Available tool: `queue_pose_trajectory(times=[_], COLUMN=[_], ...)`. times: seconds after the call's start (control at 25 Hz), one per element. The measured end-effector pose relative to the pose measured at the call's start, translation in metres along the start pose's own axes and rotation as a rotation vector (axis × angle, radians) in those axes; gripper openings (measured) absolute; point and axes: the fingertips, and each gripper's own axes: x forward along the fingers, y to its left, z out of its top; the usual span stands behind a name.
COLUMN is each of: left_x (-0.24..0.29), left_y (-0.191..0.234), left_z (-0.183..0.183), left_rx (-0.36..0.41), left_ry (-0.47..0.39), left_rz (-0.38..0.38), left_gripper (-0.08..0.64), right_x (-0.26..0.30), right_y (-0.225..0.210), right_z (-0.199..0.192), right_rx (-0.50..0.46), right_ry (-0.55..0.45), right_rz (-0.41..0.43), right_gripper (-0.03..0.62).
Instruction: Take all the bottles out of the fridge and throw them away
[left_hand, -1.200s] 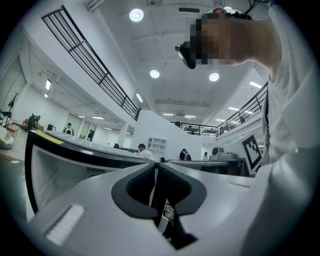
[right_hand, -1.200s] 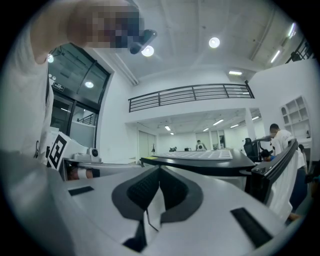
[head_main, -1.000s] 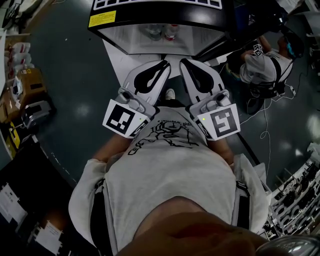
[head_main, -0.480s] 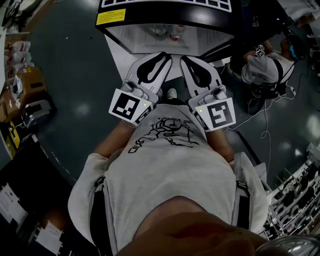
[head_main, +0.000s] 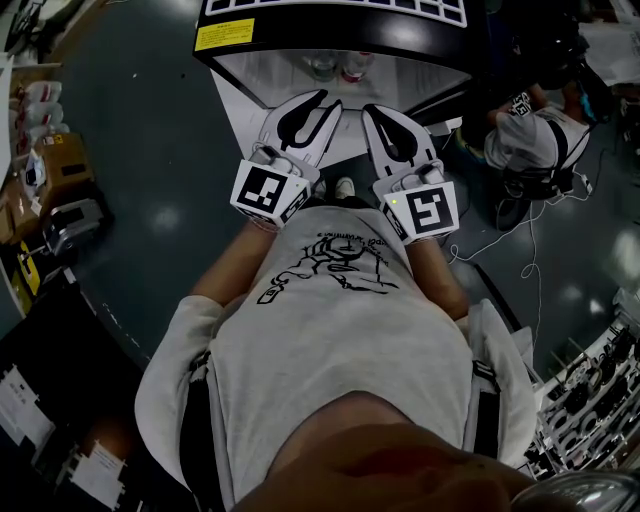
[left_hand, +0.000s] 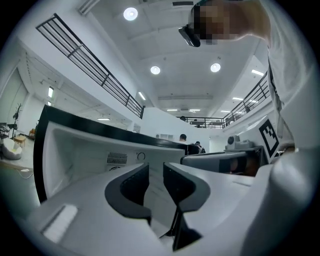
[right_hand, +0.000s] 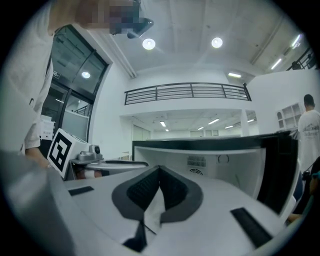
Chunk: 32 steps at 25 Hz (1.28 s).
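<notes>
Left gripper (left_hand: 156, 175): smooth white plastic shell with a slight sheen.
Right gripper (right_hand: 159, 172): white plastic shell; pads (right_hand: 141, 189) dark, ribbed, matt.
Fridge (head_main: 262, 72): smooth white plastic inside, glossy black rim.
Bottles (head_main: 322, 67): clear plastic.
Floor (head_main: 150, 150): dark, polished, reflecting the lamps.
Shirt (head_main: 340, 340): grey matt cloth with black print.
Box (head_main: 60, 165): brown cardboard.

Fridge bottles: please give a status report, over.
Left tongs empty, jaws just opening; right tongs shut, empty. Bottles in fridge, untouched. Nothing seen blocking.
</notes>
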Motion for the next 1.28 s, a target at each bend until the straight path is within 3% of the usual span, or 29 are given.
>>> queue_pose_trajectory(times=[0.56,1.28], left_x=[0.025,0.063], left_y=[0.034,0.087], left_z=[-0.040,-0.095], left_rx=[0.011,0.006], left_ry=[0.035,0.119], left_rz=[0.049,0.105], left_gripper=[0.106,0.159], right_x=[0.031,0.071], right_y=[-0.010,-0.028], right_z=[-0.046,-0.069], right_rx=[-0.029,-0.091], right_ry=[0.057,0.112], right_rz=[-0.005,-0.043], right_gripper=[0.009,0.009])
